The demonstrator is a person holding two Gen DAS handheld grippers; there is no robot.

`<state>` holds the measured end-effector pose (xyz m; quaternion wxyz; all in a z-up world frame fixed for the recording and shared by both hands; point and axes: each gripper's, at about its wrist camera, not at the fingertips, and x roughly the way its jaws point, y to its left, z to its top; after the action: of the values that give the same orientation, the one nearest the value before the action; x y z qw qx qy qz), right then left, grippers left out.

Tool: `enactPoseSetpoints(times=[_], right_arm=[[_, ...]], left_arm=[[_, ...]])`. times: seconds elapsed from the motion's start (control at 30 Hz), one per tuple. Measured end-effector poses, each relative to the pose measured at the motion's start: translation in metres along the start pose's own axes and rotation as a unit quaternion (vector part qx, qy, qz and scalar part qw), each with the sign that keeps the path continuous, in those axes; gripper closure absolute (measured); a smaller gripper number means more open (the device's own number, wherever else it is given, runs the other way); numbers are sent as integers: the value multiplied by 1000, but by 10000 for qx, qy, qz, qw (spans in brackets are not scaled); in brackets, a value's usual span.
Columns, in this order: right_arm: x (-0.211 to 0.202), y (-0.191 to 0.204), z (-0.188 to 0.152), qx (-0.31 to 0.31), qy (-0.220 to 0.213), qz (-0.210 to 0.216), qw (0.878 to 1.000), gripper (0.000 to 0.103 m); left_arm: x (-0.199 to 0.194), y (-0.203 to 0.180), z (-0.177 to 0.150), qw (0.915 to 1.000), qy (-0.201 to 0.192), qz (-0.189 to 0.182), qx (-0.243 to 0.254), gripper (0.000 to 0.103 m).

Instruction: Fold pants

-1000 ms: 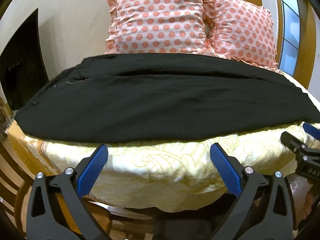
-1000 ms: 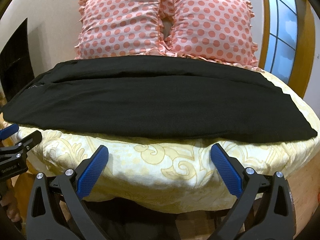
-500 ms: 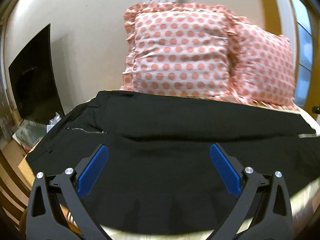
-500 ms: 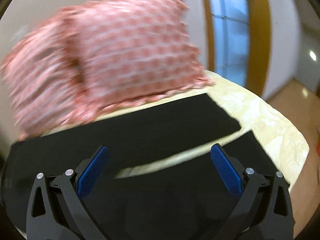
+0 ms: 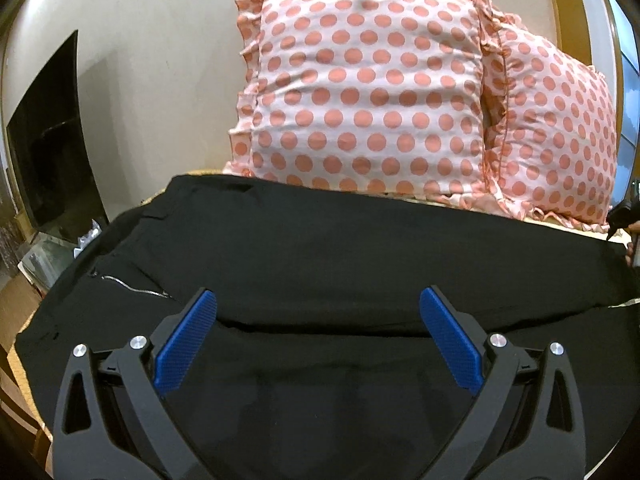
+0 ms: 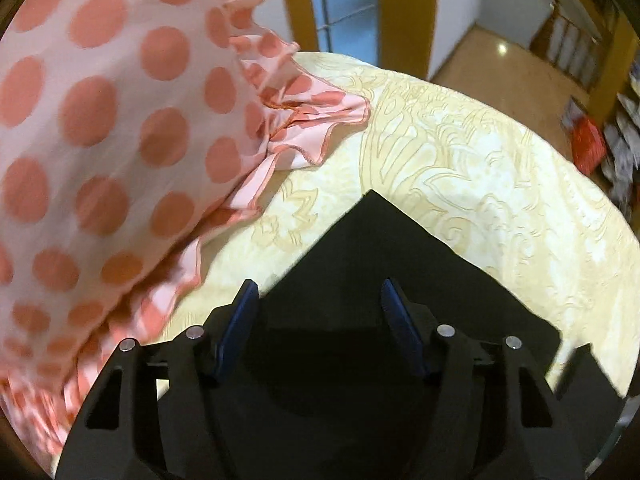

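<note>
A: Left hand-held gripper [image 5: 318,312]?
B: Jaws spread wide, empty, above the black pants [image 5: 320,248], which lie flat across the bed [image 6: 460,152]; a zipper [image 5: 132,289] shows near the left finger.

A: Right hand-held gripper [image 6: 318,304]?
B: Jaws narrower but parted, nothing between them, over the pants' leg end [image 6: 384,248] on the yellow bedspread. Polka-dot pillow [image 6: 100,120] just beside; second pillow [image 5: 556,132] behind the pants.

1 pants [image 5: 320,248], 2 pillows [image 5: 360,92], 2 grippers [image 5: 318,324]
</note>
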<state>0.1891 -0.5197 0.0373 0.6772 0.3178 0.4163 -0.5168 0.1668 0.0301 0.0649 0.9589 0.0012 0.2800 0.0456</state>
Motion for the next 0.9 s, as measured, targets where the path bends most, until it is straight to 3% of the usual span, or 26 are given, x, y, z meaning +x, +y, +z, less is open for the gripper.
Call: enactPoseSetpoints(times=[0.17,0.27,0.33,0.43,0.53,0.67,0.9], right_arm=[[11,17,6,-361,-177,-582,9975,38],[10,9,0,-389,-411,-466,9973,54],[7,1,-4,-406,-485,-334,9974,75],[5,-16,-2,-359,-468,120,9982,89],[-3,-35,-6,-146,-429,759,9961,96],[-29,-63,-17,-69,-688,1467,9868,98],[-105,-127,-78,-140,-1176,2478,9616,99]], left_arm=[[10,3,-2,9997,173,-151,-95,2],[10,5,-1,9995,183,-208,-159,2],[11,6,-1,9994,197,-229,-188,2],[11,7,-1,9993,199,-237,-213,2],[9,7,-1,9993,170,-237,-220,2],[3,7,-4,9994,147,-232,-201,2],[-18,15,-3,9992,6,-233,-317,2]])
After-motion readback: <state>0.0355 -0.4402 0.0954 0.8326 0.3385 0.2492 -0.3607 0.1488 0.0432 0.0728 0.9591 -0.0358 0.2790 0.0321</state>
